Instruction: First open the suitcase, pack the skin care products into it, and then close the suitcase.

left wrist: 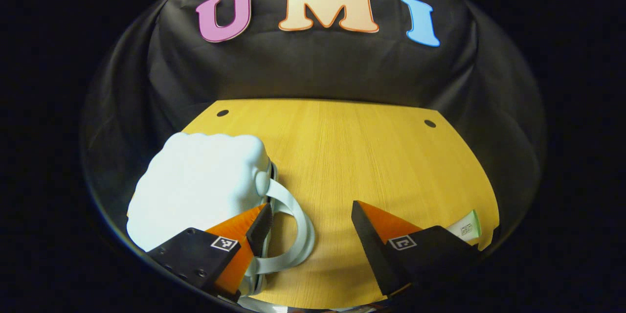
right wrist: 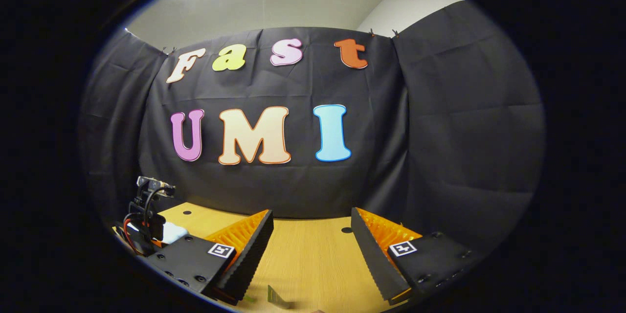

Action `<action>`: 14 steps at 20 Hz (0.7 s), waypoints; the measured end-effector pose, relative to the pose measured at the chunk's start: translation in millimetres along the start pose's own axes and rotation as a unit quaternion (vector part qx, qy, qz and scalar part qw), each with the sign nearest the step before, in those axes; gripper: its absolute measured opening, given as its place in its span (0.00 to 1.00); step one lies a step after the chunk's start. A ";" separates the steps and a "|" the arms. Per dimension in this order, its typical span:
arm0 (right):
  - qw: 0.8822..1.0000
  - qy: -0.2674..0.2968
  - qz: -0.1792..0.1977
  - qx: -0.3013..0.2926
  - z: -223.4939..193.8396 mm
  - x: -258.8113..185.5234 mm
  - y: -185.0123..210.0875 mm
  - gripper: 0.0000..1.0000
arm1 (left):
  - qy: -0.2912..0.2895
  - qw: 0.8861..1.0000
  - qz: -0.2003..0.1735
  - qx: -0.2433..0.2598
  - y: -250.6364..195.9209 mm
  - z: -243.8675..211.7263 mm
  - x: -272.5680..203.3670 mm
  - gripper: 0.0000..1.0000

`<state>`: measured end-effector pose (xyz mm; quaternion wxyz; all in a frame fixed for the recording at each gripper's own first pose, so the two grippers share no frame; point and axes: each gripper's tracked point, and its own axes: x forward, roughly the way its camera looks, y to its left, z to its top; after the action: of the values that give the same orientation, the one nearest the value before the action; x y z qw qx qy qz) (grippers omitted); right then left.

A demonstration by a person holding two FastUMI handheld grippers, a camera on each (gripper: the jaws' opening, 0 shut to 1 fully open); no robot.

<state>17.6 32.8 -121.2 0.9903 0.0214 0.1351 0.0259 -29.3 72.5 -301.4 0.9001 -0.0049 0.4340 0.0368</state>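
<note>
A pale blue suitcase (left wrist: 195,181) lies closed on the wooden table (left wrist: 362,156) at the left of the left gripper view. Its white loop handle (left wrist: 301,220) points toward the table's middle. My left gripper (left wrist: 310,208) is open just above the table. Its left finger (left wrist: 254,227) sits over the handle's base, and the loop curves into the gap between the fingers. A white skin care tube with a green end (left wrist: 467,227) peeks out behind the right finger. My right gripper (right wrist: 311,215) hangs open over the table with nothing between its fingers.
In the right gripper view the other gripper with its cables (right wrist: 146,215) shows at the far left, with a sliver of the suitcase (right wrist: 173,232) beside it. A small greenish flat piece (right wrist: 276,296) lies at the table's near edge. Black cloth walls surround the table.
</note>
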 end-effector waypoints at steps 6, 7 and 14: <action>1.000 0.006 0.009 -0.010 -6.9 1.5 7.4 0.99 | 0.064 0.998 -0.004 -0.001 -1.9 -34.6 25.4 0.90; 1.000 0.007 0.010 -0.011 -8.6 2.4 7.6 0.99 | 0.070 0.998 -0.008 -0.004 -2.9 -36.9 27.9 0.86; 1.000 0.005 0.013 -0.023 -10.1 4.6 9.0 0.99 | 0.096 0.995 0.024 -0.020 16.7 -46.5 45.2 0.15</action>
<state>19.0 42.4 -131.7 0.9894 -0.0002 0.1390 0.0423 -38.7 90.0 -365.3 0.8530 -0.0162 0.5175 0.0661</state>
